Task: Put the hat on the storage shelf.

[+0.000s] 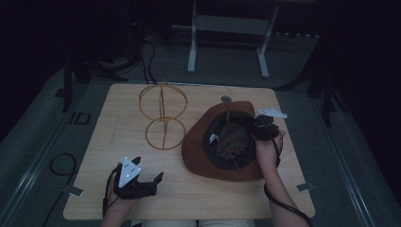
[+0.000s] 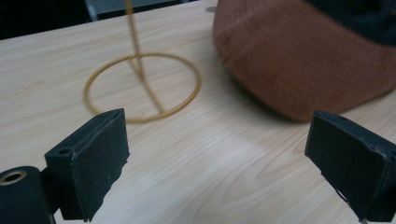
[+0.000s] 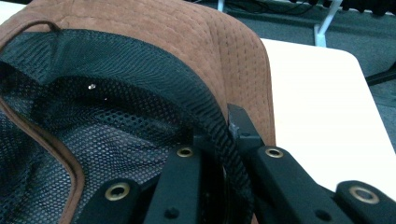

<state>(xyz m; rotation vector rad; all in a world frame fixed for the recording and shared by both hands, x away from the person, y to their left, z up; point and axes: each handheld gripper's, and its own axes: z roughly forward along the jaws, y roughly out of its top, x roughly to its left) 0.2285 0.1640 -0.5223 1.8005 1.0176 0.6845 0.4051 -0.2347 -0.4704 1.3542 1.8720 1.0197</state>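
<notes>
Pale wood bench [image 1: 118, 189], dark room, grey floor [image 1: 42, 127]. I hold brown hat [image 1: 198, 156] by its rim at bench right, right tool [image 1: 259, 128] clamped; left tool [image 1: 144, 182] apart. Gold wire stand [image 1: 163, 116] beside it.

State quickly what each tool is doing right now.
Left tool: open, holding nothing, above the table.
Right tool: shut on the brim of the brown hat.
</notes>
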